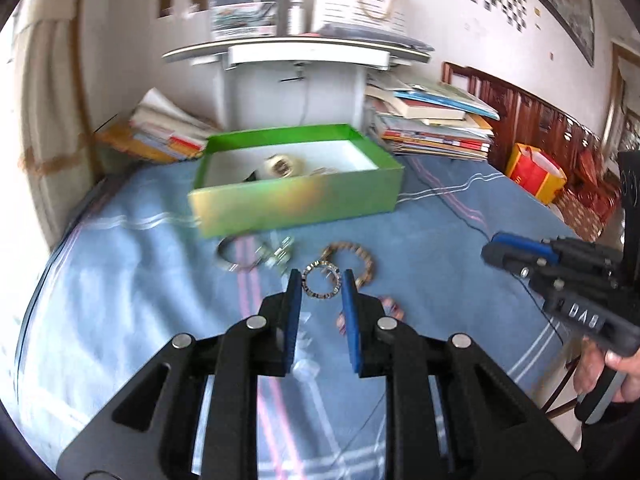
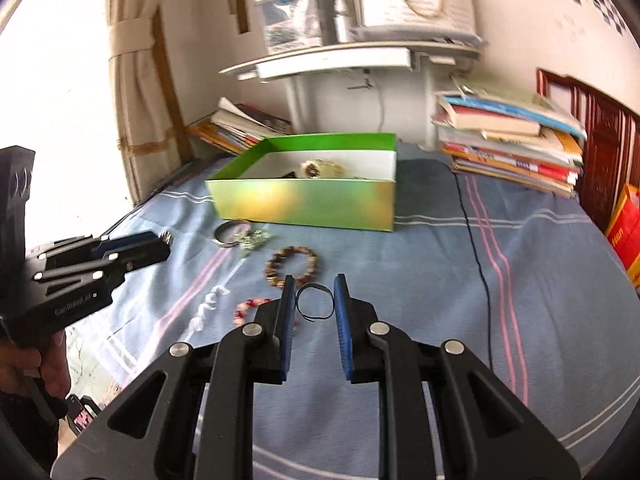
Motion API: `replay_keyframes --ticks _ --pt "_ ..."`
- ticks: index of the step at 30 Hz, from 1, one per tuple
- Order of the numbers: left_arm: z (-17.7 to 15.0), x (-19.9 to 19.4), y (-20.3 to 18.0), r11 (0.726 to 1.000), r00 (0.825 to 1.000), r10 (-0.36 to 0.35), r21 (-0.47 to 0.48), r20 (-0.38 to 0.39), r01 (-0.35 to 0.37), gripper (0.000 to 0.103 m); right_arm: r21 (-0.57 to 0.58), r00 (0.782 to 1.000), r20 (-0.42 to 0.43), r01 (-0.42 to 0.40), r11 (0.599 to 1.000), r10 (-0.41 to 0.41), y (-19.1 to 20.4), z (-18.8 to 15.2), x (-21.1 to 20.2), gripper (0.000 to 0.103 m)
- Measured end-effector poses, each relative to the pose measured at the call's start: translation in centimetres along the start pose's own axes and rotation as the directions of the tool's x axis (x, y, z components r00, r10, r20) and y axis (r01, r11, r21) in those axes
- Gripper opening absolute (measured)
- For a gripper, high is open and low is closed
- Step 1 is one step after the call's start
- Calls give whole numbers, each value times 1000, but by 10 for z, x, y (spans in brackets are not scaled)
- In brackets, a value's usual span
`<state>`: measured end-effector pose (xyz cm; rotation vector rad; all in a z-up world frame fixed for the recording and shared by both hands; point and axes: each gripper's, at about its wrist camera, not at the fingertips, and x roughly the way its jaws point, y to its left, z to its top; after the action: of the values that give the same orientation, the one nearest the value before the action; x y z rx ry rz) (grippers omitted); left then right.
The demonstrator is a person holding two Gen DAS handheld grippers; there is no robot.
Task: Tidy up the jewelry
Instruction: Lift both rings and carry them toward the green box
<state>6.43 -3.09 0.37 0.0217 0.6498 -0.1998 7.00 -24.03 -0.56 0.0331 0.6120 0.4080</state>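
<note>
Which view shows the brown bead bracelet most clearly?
The right wrist view: the brown bead bracelet is sharp there and nearly whole, with only its near edge hidden. The left wrist view shows it blurred, partly behind a sparkly ring.

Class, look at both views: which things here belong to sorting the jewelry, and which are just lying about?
Belong to the job:
green box, sparkly ring, thin black loop, brown bead bracelet, silver bangle, red bead string.

Lying about:
stacked books, black cable, red bag.
</note>
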Motion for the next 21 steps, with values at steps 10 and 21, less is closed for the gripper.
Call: replay_keyframes --ticks 10,21 --pt "-22 -28 22 999 999 6 -48 39 -4 20 -20 999 40 27 999 -26 27 -5 -21 19" --pt "-24 -37 29 998 999 -13 -57 53 16 20 -21 998 47 52 998 -50 38 -6 -26 19"
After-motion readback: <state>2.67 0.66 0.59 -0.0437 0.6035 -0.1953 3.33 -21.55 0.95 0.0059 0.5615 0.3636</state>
